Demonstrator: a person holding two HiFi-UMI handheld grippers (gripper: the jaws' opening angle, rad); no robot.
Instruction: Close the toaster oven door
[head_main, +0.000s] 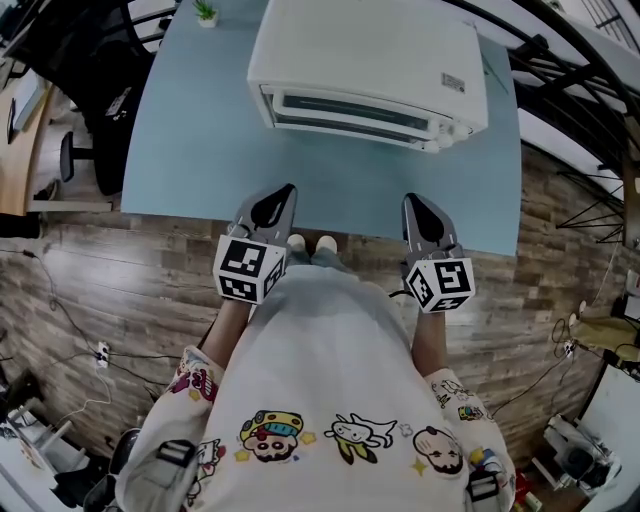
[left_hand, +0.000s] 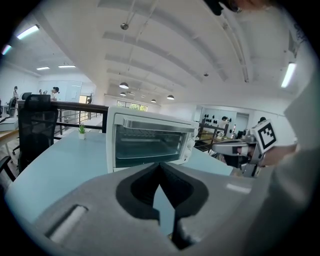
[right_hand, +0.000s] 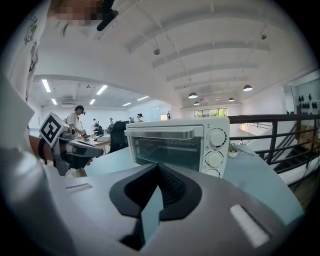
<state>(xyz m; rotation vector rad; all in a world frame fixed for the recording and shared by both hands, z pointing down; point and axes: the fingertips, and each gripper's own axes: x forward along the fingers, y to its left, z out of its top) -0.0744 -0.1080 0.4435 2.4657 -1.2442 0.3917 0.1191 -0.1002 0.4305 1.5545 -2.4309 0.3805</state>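
Head view: boxy white toaster oven (head_main: 368, 70) sits far across the pale-blue desk (head_main: 200, 150), long axis crosswise. Left hand-held gripper (head_main: 272, 208) and right hand-held gripper (head_main: 425, 218) are about equally near.
Left gripper view: jaws together, empty. Glass door (left_hand: 147, 145) looks upright.
Right gripper view: jaws together, empty. Bar handle (right_hand: 160, 134) spans the door top.

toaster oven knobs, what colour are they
White, like the toaster oven body; the knobs show best in the right gripper view.

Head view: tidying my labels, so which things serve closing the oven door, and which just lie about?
Job: white toaster oven with glass door; left gripper; right gripper, both shut.
Lying about: small green potted plant; black office chair.
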